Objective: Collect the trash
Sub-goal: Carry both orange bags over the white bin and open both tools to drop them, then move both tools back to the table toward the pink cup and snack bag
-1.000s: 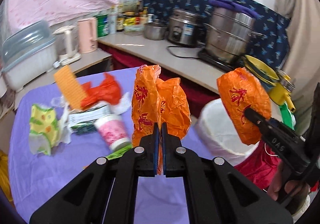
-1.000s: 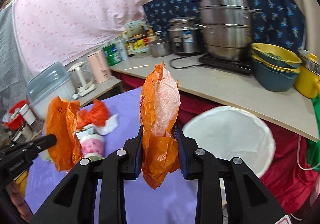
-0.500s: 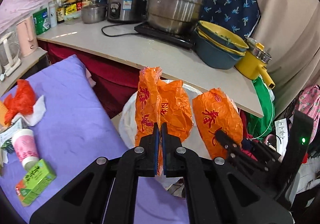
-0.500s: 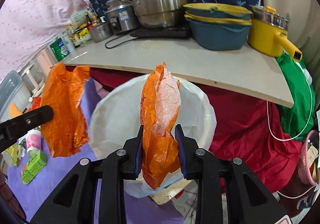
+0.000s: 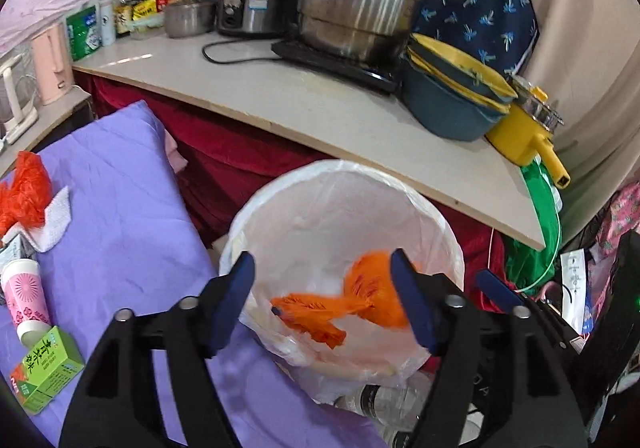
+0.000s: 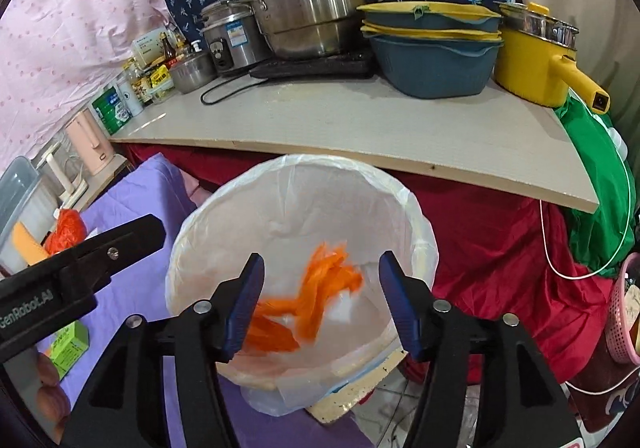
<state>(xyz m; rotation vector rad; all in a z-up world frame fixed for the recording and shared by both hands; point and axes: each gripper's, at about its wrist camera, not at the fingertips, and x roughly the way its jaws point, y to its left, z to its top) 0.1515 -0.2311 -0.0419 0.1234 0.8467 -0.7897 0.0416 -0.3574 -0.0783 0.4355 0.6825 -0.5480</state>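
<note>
A bin lined with a white bag stands beside the purple table. Two crumpled orange plastic bags, blurred with motion, are inside its mouth: one shows in the left wrist view, the other in the right wrist view. My left gripper is open and empty above the bin; its arm shows in the right wrist view. My right gripper is open and empty above the bin too; its blue fingertip shows in the left wrist view.
On the purple table lie a pink cup, a green carton, a red bag and a white tissue. A counter behind the bin holds steel pots, stacked basins and a yellow pot.
Both grippers swung from the table to above the bin, then opened. Both orange bags left the jaws and are dropping into the bin.
</note>
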